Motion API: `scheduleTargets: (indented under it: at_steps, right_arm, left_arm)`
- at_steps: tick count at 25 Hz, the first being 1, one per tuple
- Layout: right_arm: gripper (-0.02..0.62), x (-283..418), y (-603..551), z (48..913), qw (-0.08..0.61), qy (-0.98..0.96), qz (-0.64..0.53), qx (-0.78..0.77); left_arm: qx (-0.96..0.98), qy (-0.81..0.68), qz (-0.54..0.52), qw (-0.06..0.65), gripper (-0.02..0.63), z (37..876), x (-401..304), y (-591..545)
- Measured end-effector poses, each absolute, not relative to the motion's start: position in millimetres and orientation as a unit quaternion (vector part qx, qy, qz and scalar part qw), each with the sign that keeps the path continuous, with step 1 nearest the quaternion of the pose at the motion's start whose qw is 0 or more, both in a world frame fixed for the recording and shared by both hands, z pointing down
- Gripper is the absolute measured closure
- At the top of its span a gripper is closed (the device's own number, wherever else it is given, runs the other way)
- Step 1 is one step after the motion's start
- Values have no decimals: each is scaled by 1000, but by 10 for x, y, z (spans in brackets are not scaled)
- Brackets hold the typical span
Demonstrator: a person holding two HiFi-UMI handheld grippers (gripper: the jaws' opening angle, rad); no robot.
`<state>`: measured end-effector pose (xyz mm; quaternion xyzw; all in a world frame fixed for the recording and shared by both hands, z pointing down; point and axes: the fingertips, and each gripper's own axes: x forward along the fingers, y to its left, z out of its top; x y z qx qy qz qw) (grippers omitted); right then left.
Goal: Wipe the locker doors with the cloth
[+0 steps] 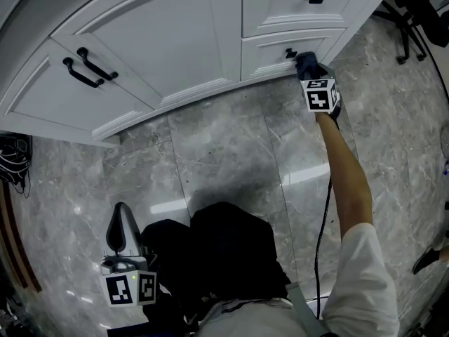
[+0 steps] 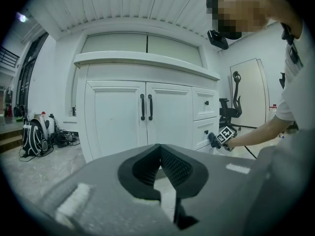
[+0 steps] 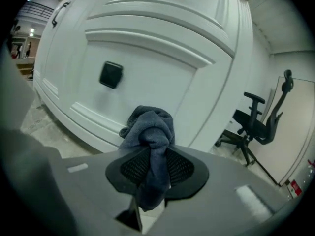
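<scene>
Claw, right gripper (image 3: 155, 156): clenched on dark grey-blue terry cloth (image 3: 150, 127), black ribbed pads (image 3: 179, 167) pressing its middle from both sides. Bunched end sticks out fwd of tips; tail hangs down btwn jaws. Cloth position: at lower white drawer front (image 3: 162, 58), right end of cabinet, just beside small black square knob (image 3: 110, 75); contact w/ panel not certain. Marker cube sits on top of this gripper, carried on outstretched bare forearm (image 1: 347, 181) w/ white sleeve; thin black cable (image 1: 323, 223) trails beside arm. Claw, left gripper (image 2: 159, 149): jaws together, tips touching, nothing btwn them; held low near person's body, well apart from cabinet, pointed toward it. Surroundings: white panelled double doors (image 2: 145, 127), shut, w/ pair of black bar handles (image 1: 88, 67) side by side at centre seam; upper drawer above lower one, own black knob. Polished grey marble tile floor (image 1: 224, 153). Black office chair (image 3: 256, 122) right of cabinet. Black backpack (image 2: 32, 136) on floor at far left.
</scene>
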<state>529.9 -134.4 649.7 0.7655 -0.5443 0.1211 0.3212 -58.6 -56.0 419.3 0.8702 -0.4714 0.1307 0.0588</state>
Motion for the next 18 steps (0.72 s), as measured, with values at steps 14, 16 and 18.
scheduleTargets:
  at_steps: [14,16,18]
  right_arm:
    - [505,5140,-815,6158,264,-515,132,805]
    - [505,4760,-767,5942,259,-545,134,786]
    - [505,4381,-679,5618,258,-571,136,767]
  left_arm:
    - [874,-474,79,76,604,4118,-957,-792]
    - [870,-480,74,89,604,4018,-1078,-836]
    - [867,-482,75,100,604,3769,-1174,-861]
